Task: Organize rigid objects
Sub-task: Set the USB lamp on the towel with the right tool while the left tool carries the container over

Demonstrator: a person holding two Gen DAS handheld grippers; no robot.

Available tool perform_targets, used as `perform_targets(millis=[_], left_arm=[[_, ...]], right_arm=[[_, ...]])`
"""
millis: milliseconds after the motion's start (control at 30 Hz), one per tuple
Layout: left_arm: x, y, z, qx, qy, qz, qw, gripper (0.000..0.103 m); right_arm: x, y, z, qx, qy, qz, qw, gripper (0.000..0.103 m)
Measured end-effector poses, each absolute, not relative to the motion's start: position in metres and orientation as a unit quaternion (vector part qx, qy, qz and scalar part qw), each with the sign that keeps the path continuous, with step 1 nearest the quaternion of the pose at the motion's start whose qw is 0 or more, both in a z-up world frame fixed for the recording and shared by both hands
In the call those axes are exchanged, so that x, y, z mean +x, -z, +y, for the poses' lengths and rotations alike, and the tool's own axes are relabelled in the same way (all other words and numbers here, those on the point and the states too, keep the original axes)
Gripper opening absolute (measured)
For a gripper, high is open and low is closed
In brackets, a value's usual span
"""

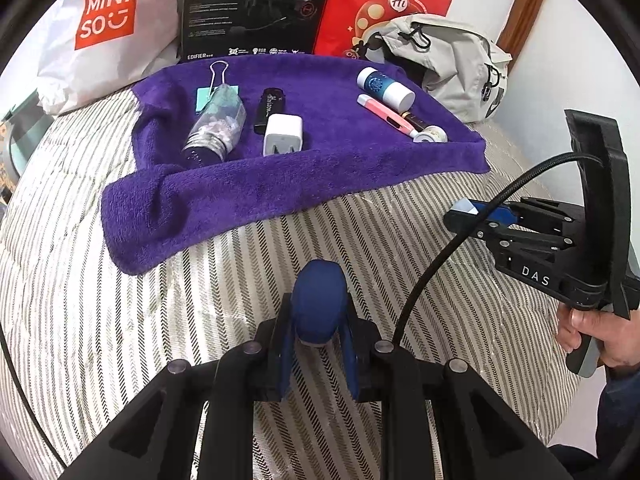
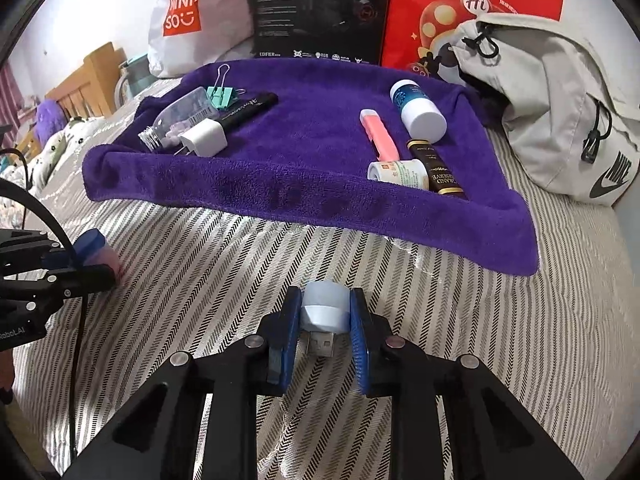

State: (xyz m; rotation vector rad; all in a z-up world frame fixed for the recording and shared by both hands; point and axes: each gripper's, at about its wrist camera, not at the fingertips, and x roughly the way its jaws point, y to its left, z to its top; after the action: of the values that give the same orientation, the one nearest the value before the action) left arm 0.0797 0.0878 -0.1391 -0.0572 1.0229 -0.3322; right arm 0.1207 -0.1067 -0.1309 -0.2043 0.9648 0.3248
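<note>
Striped bedding carries a purple towel whose near-left corner folds over itself. Behind it, the black box is cut off at the top. On the towel, a clear bottle partly hides a teal binder clip. The left gripper clamps a blue-capped object, its body hidden. The right gripper grips a pale blue USB plug.

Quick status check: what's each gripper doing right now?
Left gripper: closed on a blue-capped object, pinkish at its other end.
Right gripper: closed on a small pale blue USB plug-in device.
</note>
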Motion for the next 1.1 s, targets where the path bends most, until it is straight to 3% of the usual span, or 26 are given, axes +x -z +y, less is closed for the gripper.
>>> perform_targets(millis=[1100], left_arm=[[0.117,0.088,0.092,-0.035,0.148,0.462,0.874,0.02]], right_arm=[[0.13,0.076,-0.133,-0.071,-0.235,0.451,0.858,0.024]])
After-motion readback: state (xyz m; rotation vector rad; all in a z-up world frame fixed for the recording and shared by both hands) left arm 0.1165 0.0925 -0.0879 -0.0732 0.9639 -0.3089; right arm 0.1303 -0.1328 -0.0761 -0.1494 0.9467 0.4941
